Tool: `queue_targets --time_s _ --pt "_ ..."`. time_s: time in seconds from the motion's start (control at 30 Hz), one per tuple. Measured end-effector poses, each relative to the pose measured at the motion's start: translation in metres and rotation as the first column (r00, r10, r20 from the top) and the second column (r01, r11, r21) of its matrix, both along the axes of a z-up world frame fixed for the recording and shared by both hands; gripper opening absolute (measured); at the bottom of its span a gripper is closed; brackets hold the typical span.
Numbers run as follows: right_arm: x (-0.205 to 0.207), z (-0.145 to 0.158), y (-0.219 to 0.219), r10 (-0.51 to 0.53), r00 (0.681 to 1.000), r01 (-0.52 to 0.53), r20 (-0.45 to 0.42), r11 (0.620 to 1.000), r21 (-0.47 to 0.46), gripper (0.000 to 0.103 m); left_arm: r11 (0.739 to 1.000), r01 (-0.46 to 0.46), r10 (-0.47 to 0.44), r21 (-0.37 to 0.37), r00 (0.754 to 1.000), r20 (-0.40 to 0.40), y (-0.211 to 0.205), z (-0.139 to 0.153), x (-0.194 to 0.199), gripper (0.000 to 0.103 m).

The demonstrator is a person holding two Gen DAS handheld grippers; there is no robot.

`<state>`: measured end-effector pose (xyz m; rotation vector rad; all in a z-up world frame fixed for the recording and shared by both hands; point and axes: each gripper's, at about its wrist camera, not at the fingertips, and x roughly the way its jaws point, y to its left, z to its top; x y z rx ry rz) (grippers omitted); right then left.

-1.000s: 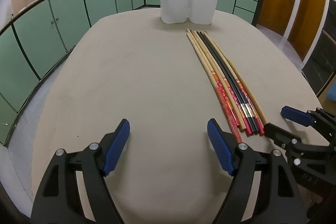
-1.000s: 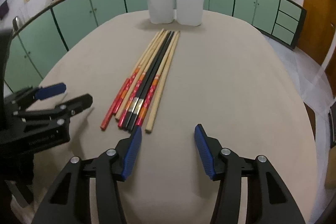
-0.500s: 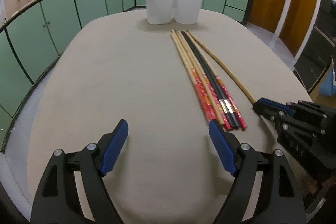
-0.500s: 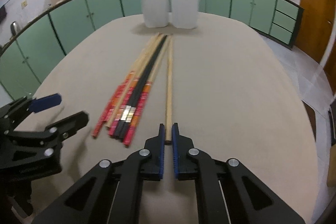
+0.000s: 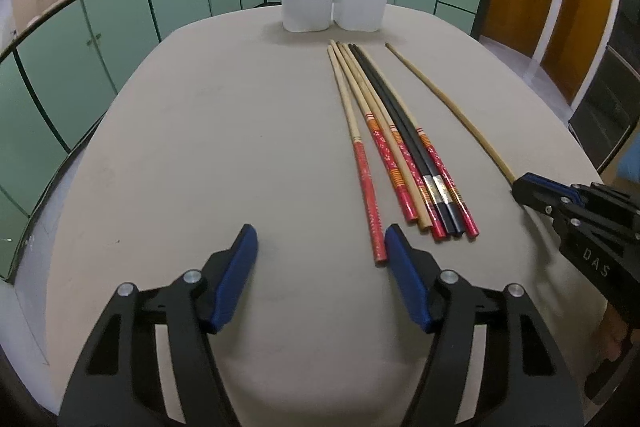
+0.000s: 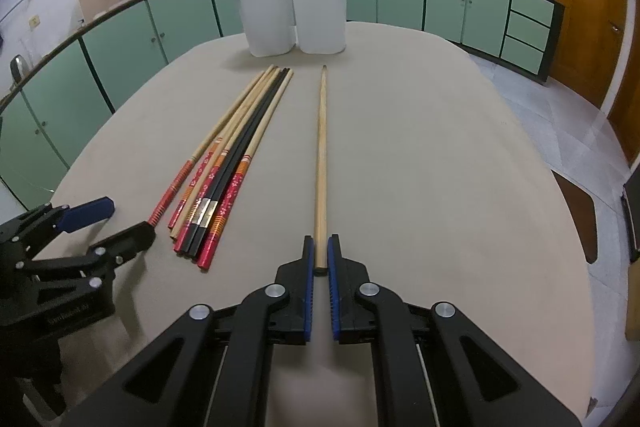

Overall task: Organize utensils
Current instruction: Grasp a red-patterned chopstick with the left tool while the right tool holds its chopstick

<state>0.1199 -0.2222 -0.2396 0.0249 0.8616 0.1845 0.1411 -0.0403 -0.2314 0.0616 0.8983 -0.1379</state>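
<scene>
Apparently off the table (image 6: pixel 420 155): plain chopstick (image 6: pixel 320 163), butt end between right gripper (image 6: pixel 319 259) jaws clamped on it; left gripper (image 5: pixel 320 247) jaws apart

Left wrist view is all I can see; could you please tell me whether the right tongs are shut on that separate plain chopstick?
Observer: Yes. In the right wrist view, the right tongs are shut on the thick end of the plain chopstick, which sits near the pad tips.
Operator: Thank you. Where does it point from there?
Observer: Straight ahead along the tongs. Its thin tip points at the right compartment of the white holder, and it lies clearly apart from the bundle on its left.
</scene>
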Motion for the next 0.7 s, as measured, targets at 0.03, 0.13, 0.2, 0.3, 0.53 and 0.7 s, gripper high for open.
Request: queue_targets --time_s 0.03,0.13,0.2,0.3,0.53,0.7 --pt "0.000 0.000 0.000 0.000 1.000 0.000 0.001 1.000 -0.002 0.007 1.000 0.003 -0.003 0.010 1.000 0.001 -0.002 0.000 0.000 0.064" --pt "-0.001 0.000 0.001 0.002 1.000 -0.002 0.002 1.000 -0.009 0.008 1.000 0.008 -0.008 0.017 1.000 0.000 -0.004 -0.001 0.000 0.064" --pt "-0.001 -0.001 0.002 0.002 1.000 -0.002 0.002 1.000 -0.013 0.008 1.000 0.005 -0.005 0.014 1.000 -0.002 -0.004 -0.001 0.001 0.064" --pt "0.000 -0.001 0.002 0.002 1.000 -0.002 0.000 1.000 -0.005 0.008 1.000 0.003 -0.003 0.013 1.000 -0.001 -0.005 0.000 -0.001 0.061" --pt "0.000 -0.001 0.000 -0.002 1.000 0.002 -0.003 1.000 0.010 0.007 0.998 0.054 -0.054 -0.026 0.999 0.004 -0.012 0.002 -0.002 0.013" --pt "0.000 0.002 -0.001 -0.004 1.000 0.004 -0.004 1.000 0.013 0.006 0.996 0.066 -0.066 -0.059 0.998 0.001 -0.012 0.002 -0.003 0.006"
